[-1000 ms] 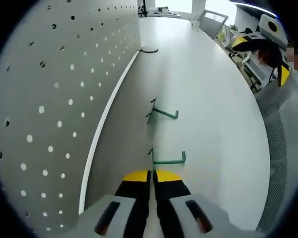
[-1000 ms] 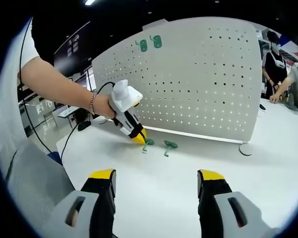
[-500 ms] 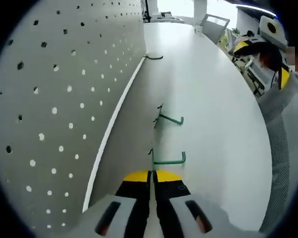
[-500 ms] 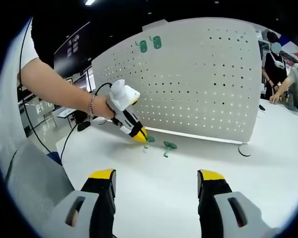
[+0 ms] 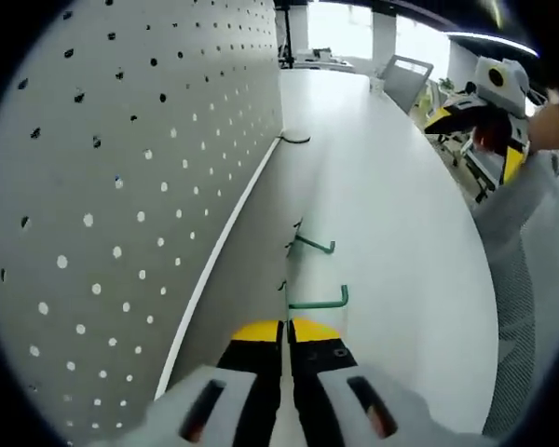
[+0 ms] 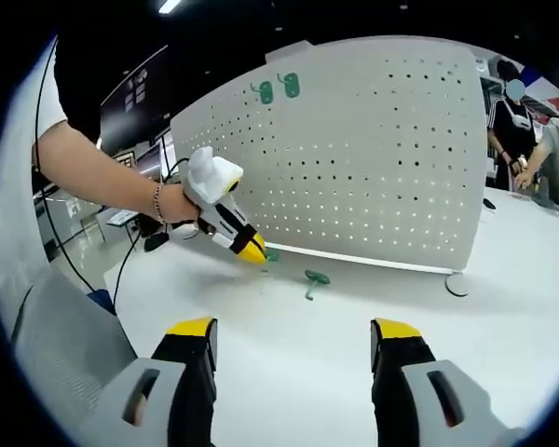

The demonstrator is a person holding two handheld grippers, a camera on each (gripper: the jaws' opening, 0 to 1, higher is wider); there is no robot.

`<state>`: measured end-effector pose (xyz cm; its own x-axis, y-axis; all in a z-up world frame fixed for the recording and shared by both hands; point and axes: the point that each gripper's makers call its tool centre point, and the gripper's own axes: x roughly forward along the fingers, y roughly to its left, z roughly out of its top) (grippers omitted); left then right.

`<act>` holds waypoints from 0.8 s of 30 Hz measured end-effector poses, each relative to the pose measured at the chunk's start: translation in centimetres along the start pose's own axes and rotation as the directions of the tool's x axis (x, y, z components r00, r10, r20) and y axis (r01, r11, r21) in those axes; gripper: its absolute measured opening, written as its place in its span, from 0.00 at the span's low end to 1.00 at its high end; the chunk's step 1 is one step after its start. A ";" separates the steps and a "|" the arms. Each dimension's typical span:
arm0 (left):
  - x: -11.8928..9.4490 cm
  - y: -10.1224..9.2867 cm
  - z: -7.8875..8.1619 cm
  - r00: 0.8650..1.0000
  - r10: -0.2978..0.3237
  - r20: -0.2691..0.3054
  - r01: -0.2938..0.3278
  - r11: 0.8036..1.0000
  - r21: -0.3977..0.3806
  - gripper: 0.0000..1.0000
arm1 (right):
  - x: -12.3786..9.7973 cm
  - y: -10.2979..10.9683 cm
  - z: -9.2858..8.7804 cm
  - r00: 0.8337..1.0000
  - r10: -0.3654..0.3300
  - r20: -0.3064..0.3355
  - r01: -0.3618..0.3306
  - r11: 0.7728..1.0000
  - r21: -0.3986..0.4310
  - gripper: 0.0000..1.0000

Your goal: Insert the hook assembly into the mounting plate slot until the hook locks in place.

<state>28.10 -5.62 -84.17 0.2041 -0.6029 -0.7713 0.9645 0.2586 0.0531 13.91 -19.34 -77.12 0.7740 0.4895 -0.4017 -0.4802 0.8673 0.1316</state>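
- Pegboard (image 6: 373, 158): white, perforated, standing upright on the table.
- Two green hooks already hang near its top left corner (image 6: 278, 88) (right gripper view).
- Green hook (image 5: 317, 300) pinched at its plate end, arm sticking out sideways.
- Second green hook (image 6: 313, 279) lying flat on the table, just beside the board.

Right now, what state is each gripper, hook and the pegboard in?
left gripper: fingers shut on the near green hook, low over the table.
right gripper: fingers open, empty.
near green hook: gripped at its end.
far green hook: loose on the white table.
pegboard: upright, two green hooks mounted near its top.
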 end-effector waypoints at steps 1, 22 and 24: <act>-0.2 0.0 0.3 1.000 0.002 0.011 -0.002 1.000 0.003 0.01 | 0.0 0.0 0.0 1.000 0.000 0.001 0.000 1.000 -0.002 0.64; -3.4 -0.2 4.5 0.982 0.053 0.179 -0.046 0.998 -0.042 0.01 | -0.1 -0.3 0.9 1.000 -0.006 0.025 0.006 1.000 -0.003 0.64; -3.7 -0.1 4.8 0.980 0.057 0.189 -0.049 0.997 -0.051 0.01 | -0.1 -0.3 0.9 1.000 -0.004 0.027 0.005 1.000 -0.004 0.64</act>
<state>28.07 -6.99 -78.30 0.2871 -0.7186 -0.6335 0.9436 0.3261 0.0578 14.35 -19.58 -76.27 0.7869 0.4879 -0.3779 -0.4782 0.8691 0.1263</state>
